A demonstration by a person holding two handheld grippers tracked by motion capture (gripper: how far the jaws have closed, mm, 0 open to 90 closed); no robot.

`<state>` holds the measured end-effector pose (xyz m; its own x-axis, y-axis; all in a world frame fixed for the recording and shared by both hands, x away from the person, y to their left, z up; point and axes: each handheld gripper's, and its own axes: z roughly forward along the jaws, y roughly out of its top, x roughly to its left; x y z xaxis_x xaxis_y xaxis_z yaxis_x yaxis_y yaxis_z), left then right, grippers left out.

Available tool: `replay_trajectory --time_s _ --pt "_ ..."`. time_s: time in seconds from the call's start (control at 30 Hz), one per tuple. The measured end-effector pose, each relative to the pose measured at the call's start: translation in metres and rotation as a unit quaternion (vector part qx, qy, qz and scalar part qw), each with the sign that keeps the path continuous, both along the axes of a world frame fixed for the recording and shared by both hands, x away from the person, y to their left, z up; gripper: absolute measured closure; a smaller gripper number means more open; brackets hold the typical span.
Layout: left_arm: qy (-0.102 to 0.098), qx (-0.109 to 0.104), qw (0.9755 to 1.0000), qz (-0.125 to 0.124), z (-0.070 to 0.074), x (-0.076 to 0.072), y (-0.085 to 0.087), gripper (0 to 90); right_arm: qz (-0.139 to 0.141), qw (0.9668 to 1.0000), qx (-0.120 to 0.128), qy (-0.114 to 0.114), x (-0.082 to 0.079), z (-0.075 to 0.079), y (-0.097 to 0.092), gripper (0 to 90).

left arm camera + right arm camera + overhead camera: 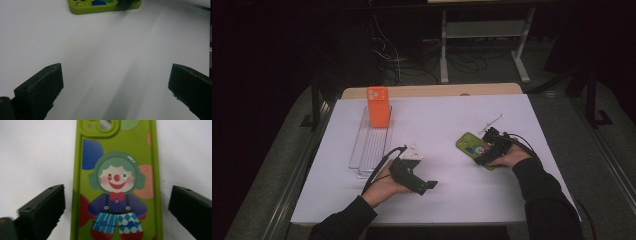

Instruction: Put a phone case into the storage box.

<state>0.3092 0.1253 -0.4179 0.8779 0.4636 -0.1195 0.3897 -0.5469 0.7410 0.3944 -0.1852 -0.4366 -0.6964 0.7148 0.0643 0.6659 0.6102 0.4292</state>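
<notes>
Covering wooden table [432, 91]: white sheet [437, 165]

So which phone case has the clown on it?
The green phone case lying flat on the white table, between the open right claw jaws. The orange phone case stands plain in the clear tray.

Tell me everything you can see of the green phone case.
The green phone case looks like soft matte plastic. It lies flat on the white table, back up, showing a printed clown with coloured circles and a raised camera cutout at one end. The right claw is open, one jaw on each side, neither visibly touching it.
</notes>
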Motion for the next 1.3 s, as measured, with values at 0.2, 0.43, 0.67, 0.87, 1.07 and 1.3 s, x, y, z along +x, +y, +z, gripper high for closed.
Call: replay_trajectory --time_s 0.2,0.43,0.67,0.87,1.07,1.3 --pt "0.001 -0.007 1.0 0.005 -0.002 0.001 0.002 0.0 0.006 0.9998 -0.02 -0.002 -0.002 -0.001 0.003 9.0" --pt "0.003 -0.009 0.9999 0.006 -0.002 0.003 0.004 0.0 0.003 0.9998 -0.019 0.0 -0.002 0.001 0.001 14.8" --pt "0.011 -0.007 0.9999 -0.005 0.004 0.007 0.006 0.0 -0.003 0.9999 -0.01 0.002 -0.001 0.001 -0.001 15.5" --pt "0.016 -0.007 0.9997 -0.018 0.012 0.009 0.004 0.0 -0.001 0.9998 0.017 0.007 0.001 0.005 -0.009 15.5" --pt "0.013 -0.012 0.9993 -0.033 0.025 0.012 0.003 0.0 0.017 0.9996 0.023 -0.001 -0.001 0.017 -0.011 15.6" --pt "0.005 -0.02 0.9986 -0.049 0.047 0.022 0.006 0.0 0.05 0.9984 0.025 -0.01 -0.004 0.032 -0.006 15.6"
